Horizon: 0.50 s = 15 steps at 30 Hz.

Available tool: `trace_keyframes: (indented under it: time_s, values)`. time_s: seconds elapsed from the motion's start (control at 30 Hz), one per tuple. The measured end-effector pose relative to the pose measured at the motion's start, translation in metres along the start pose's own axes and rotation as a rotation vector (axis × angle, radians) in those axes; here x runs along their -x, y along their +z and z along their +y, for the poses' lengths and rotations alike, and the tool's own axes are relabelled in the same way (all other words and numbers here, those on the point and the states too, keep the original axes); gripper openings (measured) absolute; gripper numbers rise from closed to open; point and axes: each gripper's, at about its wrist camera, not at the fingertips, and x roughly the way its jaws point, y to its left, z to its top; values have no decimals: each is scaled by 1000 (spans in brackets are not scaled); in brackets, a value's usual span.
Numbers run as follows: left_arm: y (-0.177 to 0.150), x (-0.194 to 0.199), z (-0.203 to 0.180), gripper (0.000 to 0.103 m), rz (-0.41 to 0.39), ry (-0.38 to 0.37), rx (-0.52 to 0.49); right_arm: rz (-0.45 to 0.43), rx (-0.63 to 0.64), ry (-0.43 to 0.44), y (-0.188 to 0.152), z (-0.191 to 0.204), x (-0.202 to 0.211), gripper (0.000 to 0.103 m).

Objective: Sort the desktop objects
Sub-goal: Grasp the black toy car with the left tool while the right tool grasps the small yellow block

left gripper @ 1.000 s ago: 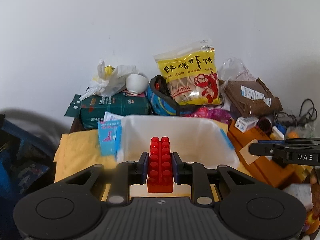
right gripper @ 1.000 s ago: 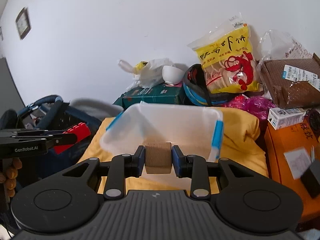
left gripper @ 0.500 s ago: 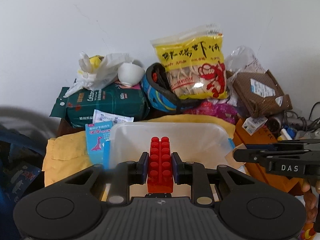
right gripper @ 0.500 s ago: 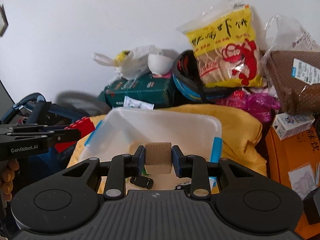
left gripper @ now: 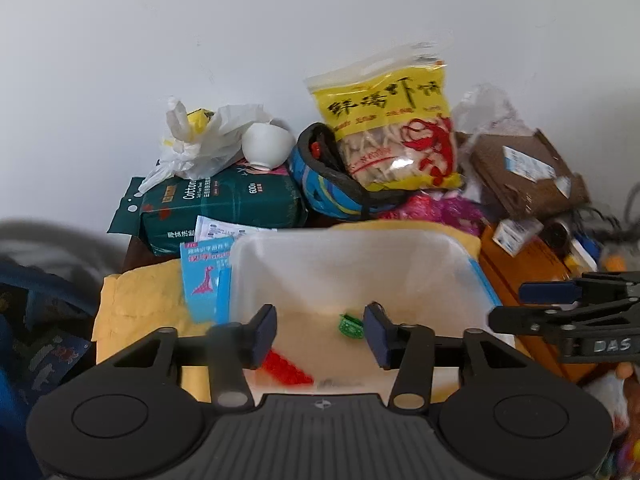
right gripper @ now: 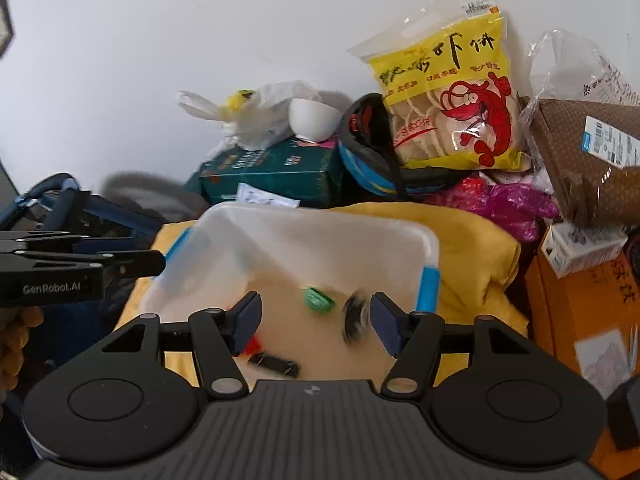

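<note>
1. Left gripper [left gripper: 319, 334]: jaws opening, nothing between the pads, poised above the translucent plastic bin [left gripper: 460, 248].
2. Right gripper [right gripper: 314, 320]: jaws opening too, no object pinched; blurred dark round thing [right gripper: 354, 316] just inside the right-hand pad, inside the bin [right gripper: 428, 240], contact with the pad impossible to judge.
3. Red building block [left gripper: 286, 366] lying tilted on the bin floor below the left pad, free of both pads; only a red corner [right gripper: 253, 345] visible from the right wrist view.
4. Small green object [left gripper: 350, 325] on the bin floor near the middle, also seen as [right gripper: 318, 299].
5. Flat black piece [right gripper: 273, 364] on the bin floor near the front wall.
6. Bin resting on a yellow cloth [left gripper: 140, 300], blue clip [right gripper: 427, 287] on its right-hand side.
7. Blue card with a pink dinosaur [left gripper: 204, 280] leaning against the bin's left wall.
8. Behind the bin: dark green cotton pack [left gripper: 224, 204] with a white bowl [left gripper: 266, 146] and a white plastic bag [left gripper: 200, 148] on top.
9. Yellow prawn-cracker bag [right gripper: 448, 92] standing against the wall, propped behind a blue and black helmet [right gripper: 372, 168].
10. Brown parcel [right gripper: 588, 160] to the right, orange box [right gripper: 580, 300] below it.
</note>
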Motion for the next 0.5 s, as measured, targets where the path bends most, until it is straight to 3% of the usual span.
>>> trace_keyframes:
  time_s: [0.07, 0.2, 0.37, 0.5]
  values:
    - [-33, 16, 0, 56, -32, -11, -29, -15, 21, 20, -25, 3, 12, 70]
    - [-109, 40, 0, 57, -15, -33, -40, -2, 90, 48, -101, 7, 29, 73]
    - [-196, 54, -9, 57, 97, -74, -34, 108, 101, 36, -189, 4, 28, 73]
    - [-235, 52, -21, 57, 181, -87, -29, 187, 77, 18, -226, 2, 24, 73]
